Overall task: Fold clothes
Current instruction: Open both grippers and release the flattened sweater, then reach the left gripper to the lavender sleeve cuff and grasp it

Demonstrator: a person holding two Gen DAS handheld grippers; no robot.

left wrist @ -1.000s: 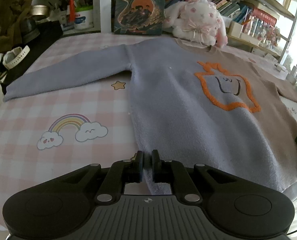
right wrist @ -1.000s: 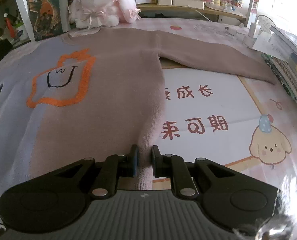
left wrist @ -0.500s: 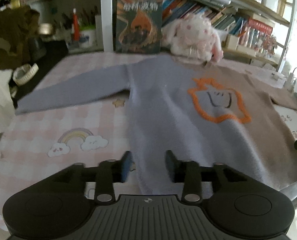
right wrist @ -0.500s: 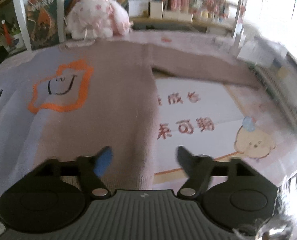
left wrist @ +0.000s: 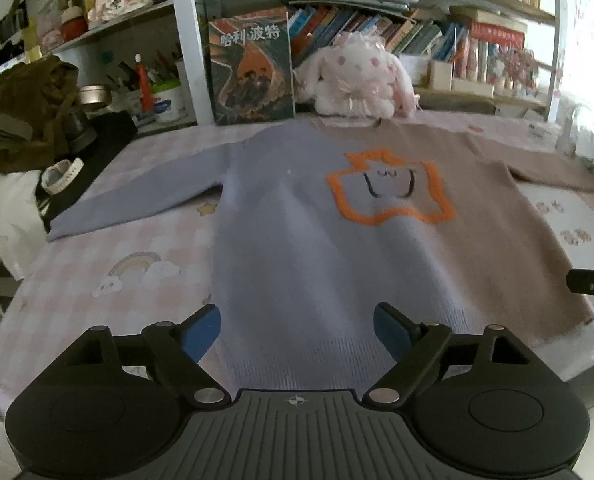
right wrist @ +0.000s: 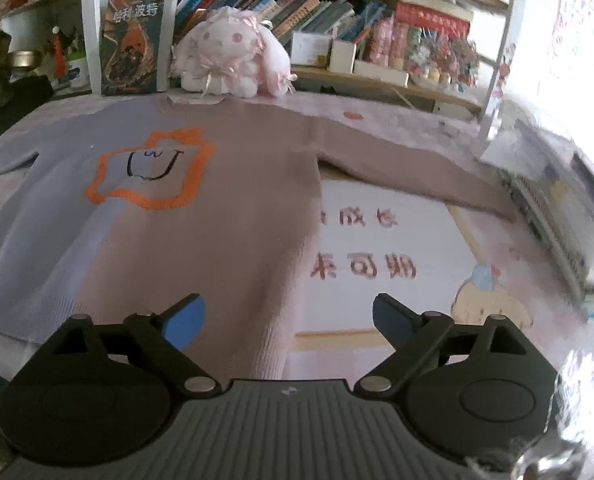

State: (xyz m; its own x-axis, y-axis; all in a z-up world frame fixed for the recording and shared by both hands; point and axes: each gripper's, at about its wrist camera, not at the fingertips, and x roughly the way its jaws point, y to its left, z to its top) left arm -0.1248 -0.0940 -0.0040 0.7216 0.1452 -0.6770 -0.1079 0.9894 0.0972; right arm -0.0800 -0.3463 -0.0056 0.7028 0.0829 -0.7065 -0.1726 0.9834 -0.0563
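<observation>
Blurring sweater (left wrist: 305, 248) sleeve, right edge.

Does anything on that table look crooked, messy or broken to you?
Nothing stands out. The sweater lies flat and spread, front up, both sleeves stretched out to the sides, its hem at the near table edge. The left gripper and right gripper are open above that hem, holding nothing.

Sweater (left wrist: 297, 248) half lilac, half tan, orange outline motif; tablecloth (left wrist: 109, 252) pink checked.
</observation>
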